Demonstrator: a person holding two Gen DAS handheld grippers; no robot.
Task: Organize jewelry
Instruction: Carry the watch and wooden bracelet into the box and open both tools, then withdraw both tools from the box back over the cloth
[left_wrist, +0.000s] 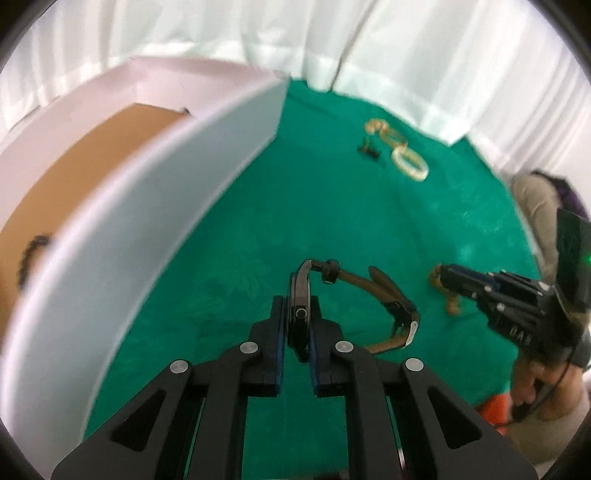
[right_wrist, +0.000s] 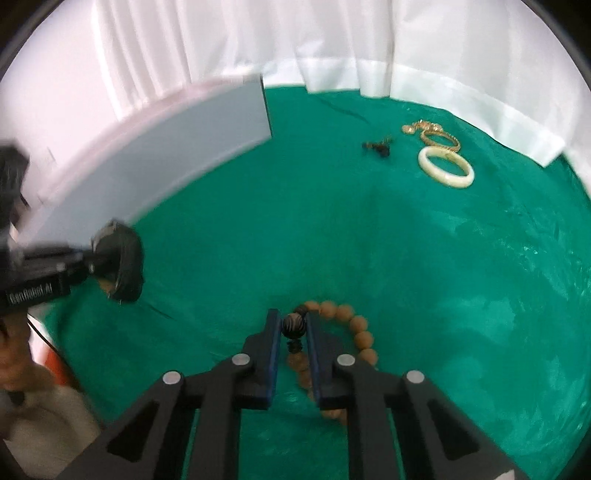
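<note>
Left claw (left_wrist: 298, 325): closed on the watch (left_wrist: 300, 314), whose dark case is pinched edge-on between the blue pads.
Watch strap (left_wrist: 384, 306): brown, trailed to the right of the case.
Box (left_wrist: 155, 206): white-walled, brown-floored, left of the watch; dark beads (left_wrist: 31, 254) are seen inside.
White bangle (left_wrist: 410, 162): laid on the green worktop (left_wrist: 332, 206), beyond the watch.
Right claw (left_wrist: 448, 282): right of the watch, over tan beads (left_wrist: 451, 304).

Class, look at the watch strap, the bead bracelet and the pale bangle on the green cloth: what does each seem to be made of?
Watch strap: probably leather, matte brown, bending in a soft loop, with a metal buckle.
Bead bracelet: likely wood, dull tan round beads; the one dark bead is striped.
Bangle: glossy cream ring, rigid; jade, resin or plastic, the look leaves it open.
</note>
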